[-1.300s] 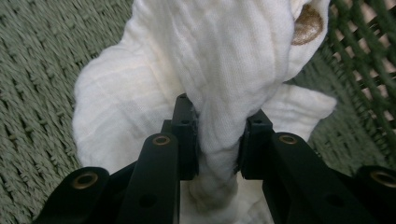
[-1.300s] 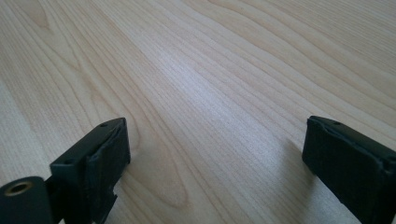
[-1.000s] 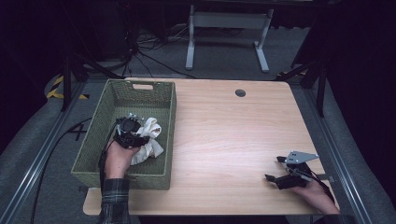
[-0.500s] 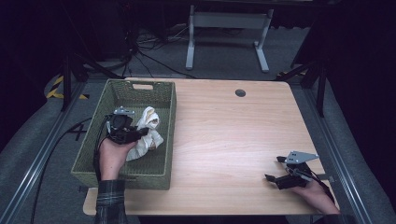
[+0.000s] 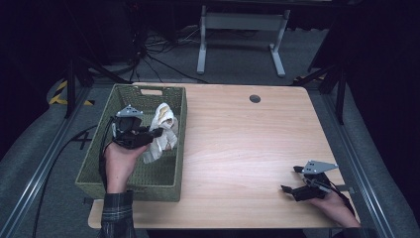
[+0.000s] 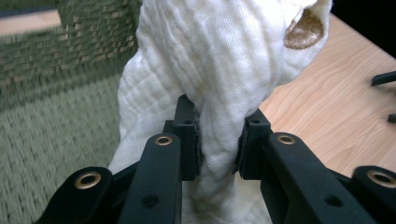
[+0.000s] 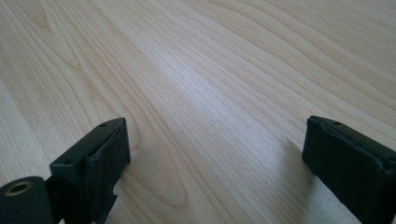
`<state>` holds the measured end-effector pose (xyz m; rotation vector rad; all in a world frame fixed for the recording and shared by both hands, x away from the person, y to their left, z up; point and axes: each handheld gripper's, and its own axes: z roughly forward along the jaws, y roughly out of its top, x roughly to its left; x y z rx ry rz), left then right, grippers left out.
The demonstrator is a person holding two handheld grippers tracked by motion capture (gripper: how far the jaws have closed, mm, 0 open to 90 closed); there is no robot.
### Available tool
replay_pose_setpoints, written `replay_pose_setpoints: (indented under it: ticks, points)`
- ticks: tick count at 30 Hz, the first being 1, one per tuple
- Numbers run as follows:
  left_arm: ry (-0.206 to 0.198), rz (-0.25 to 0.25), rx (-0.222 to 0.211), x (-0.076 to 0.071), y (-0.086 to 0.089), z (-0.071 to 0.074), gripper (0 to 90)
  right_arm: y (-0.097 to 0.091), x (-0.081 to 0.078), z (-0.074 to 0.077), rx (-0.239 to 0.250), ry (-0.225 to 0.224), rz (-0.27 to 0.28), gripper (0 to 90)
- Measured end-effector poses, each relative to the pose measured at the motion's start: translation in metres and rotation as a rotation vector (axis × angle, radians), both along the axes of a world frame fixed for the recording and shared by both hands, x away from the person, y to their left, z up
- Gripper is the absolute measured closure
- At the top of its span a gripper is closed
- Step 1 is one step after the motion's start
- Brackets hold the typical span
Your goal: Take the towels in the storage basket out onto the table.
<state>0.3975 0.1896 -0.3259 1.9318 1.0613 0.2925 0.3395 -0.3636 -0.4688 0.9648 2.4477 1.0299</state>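
Lifting white cloth (image 5: 162, 130) out of the green basket (image 5: 94, 171): left tongs (image 6: 218, 148) clamped on its bunched middle, now higher than a second ago, cloth hanging above the basket floor. Right tongs (image 7: 215, 154) apart, idle on the bench (image 5: 247, 148). Extraction is underway; bench placement likely next.

I am seeing the basket (image 5: 179, 130) wall blocking sideways passage; the table (image 5: 237, 148) is lying open beyond it.

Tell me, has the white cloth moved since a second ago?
Yes. The left gripper has lifted the white cloth up toward the green basket's far rim.
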Motion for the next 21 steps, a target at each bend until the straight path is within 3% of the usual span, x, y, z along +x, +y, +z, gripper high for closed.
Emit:
replay_pose_setpoints:
  ticks: [7,9,10,21]
  points:
    - [-0.065,-0.026,-0.031,-0.006,-0.011,0.021,74.6,0.0,0.0,0.0,0.0,0.0,0.0,7.8]
    - [-0.066,-0.03,-0.035,-0.007,-0.013,0.025,74.6,0.0,0.0,0.0,0.0,0.0,0.0,7.9]
    - [-0.09,-0.051,-0.062,-0.008,-0.018,0.03,74.7,0.0,0.0,0.0,0.0,0.0,0.0,7.8]
    - [-0.119,-0.153,-0.093,-0.008,-0.051,0.044,75.2,0.0,0.0,0.0,0.0,0.0,0.0,7.8]
